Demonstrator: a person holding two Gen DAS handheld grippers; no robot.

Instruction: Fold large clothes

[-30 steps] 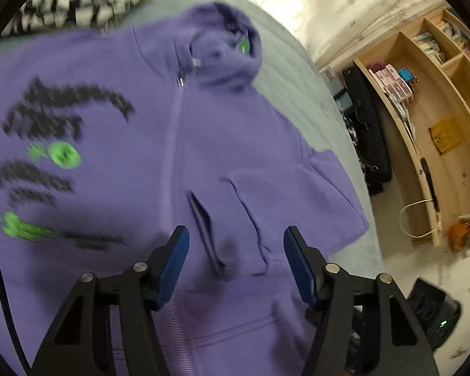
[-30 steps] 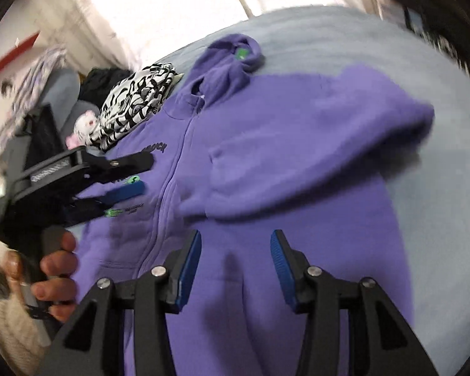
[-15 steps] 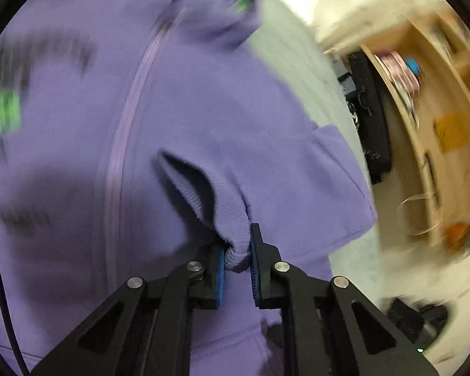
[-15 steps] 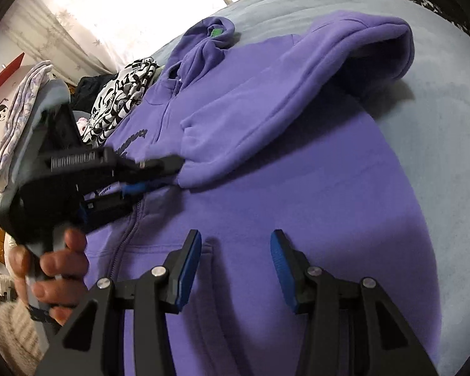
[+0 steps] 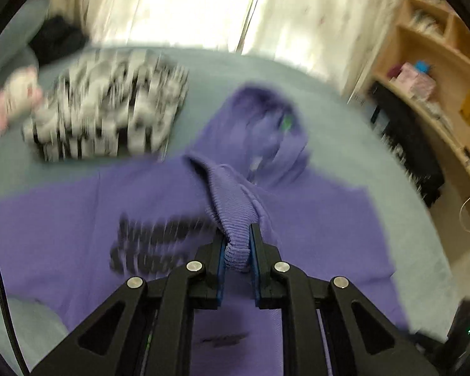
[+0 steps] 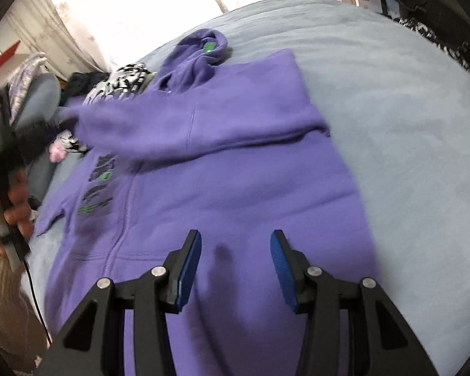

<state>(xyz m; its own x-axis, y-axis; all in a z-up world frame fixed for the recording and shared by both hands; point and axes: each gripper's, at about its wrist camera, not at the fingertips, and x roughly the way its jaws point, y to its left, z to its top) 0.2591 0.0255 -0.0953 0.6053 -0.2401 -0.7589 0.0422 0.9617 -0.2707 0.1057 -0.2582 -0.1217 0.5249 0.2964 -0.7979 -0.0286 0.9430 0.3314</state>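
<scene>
One purple hoodie (image 6: 235, 169) lies front-up on the pale blue bed (image 6: 391, 109), its long axis running from the hem near the right gripper (image 6: 235, 269) up to the hood (image 6: 203, 47) at the far end. The left gripper (image 5: 237, 250) is clamped on the ribbed sleeve cuff (image 5: 232, 210), lifting it above the chest. The right gripper's jaws stand partly apart, empty, above the hem. One folded black-and-white garment (image 5: 109, 116) lies beside the hood.

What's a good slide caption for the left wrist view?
Left gripper pinches the hoodie cuff, lifting the sleeve.
</scene>
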